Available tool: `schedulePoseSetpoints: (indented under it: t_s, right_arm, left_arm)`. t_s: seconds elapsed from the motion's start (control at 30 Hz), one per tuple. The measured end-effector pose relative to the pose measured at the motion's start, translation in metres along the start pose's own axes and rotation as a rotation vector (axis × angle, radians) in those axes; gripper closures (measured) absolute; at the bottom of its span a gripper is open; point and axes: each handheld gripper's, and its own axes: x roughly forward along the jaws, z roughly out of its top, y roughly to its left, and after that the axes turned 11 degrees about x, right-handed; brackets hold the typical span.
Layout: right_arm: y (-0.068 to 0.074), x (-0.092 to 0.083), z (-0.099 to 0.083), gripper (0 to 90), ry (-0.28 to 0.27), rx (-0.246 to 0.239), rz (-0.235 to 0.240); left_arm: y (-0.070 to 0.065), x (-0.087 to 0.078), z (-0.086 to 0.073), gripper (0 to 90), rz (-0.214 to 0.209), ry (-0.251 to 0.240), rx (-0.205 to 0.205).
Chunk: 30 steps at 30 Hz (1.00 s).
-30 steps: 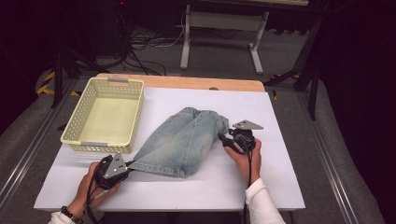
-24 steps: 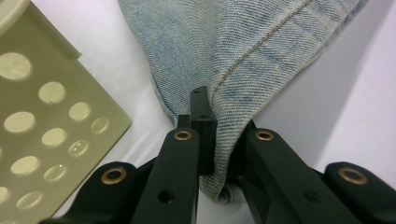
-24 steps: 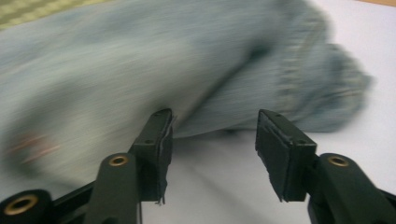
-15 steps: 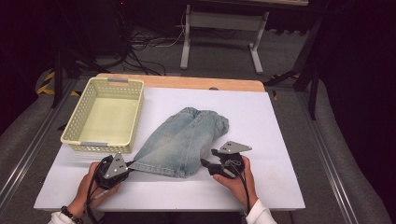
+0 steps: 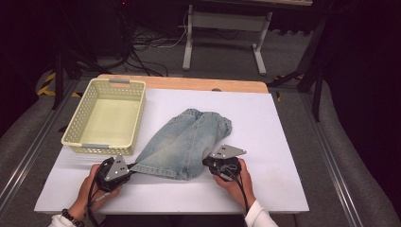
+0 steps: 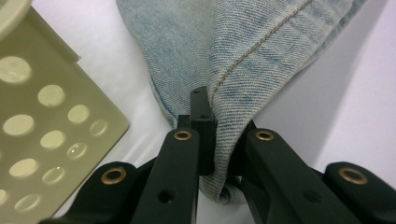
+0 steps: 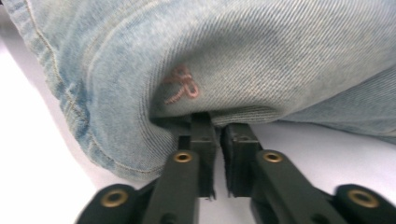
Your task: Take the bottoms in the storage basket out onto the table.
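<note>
Your white surface (image 5: 283, 142) sits on a wooden top whose far edge (image 5: 189, 83) shows as a light strip, and beyond it you look into a dark room with a grey floor (image 5: 227, 52). On that floor a tangle of black cables (image 5: 142, 45) lies near the white legs of a metal stand (image 5: 222, 28). Yellow and black striped tape (image 5: 47, 85) marks the floor at your left, and grey padded edges (image 5: 340, 156) flank the surface on both sides.
</note>
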Motion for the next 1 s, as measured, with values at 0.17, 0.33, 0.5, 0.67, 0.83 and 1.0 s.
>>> schedulePoseSetpoints:
  t_s: [0.17,0.33,0.5,0.67,0.83,1.0]
  right_arm:
    - [0.002,-0.012,0.005,87.8,-0.021,-0.02,-0.014]
    - [0.003,-0.04,0.016,88.2,-0.099,-0.024,-0.034]
    - [0.004,-0.067,0.027,88.4,-0.188,-0.024,-0.065]
    - [0.008,-0.094,0.037,88.5,-0.271,-0.028,-0.087]
    - [0.012,-0.095,0.038,88.1,-0.264,-0.024,-0.081]
    - [0.014,-0.088,0.037,87.1,-0.246,-0.016,-0.049]
  left_arm:
    - [-0.003,-0.002,0.005,86.2,-0.008,-0.037,-0.012]
    - [-0.006,-0.006,0.012,86.3,-0.007,-0.064,-0.007]
    - [-0.01,-0.014,0.022,86.3,0.016,-0.105,-0.001]
    - [-0.012,-0.025,0.031,86.3,0.047,-0.134,0.029]
    - [-0.006,-0.03,0.026,86.4,0.067,-0.134,0.001]
    - [0.001,-0.033,0.022,86.4,0.081,-0.126,-0.015]
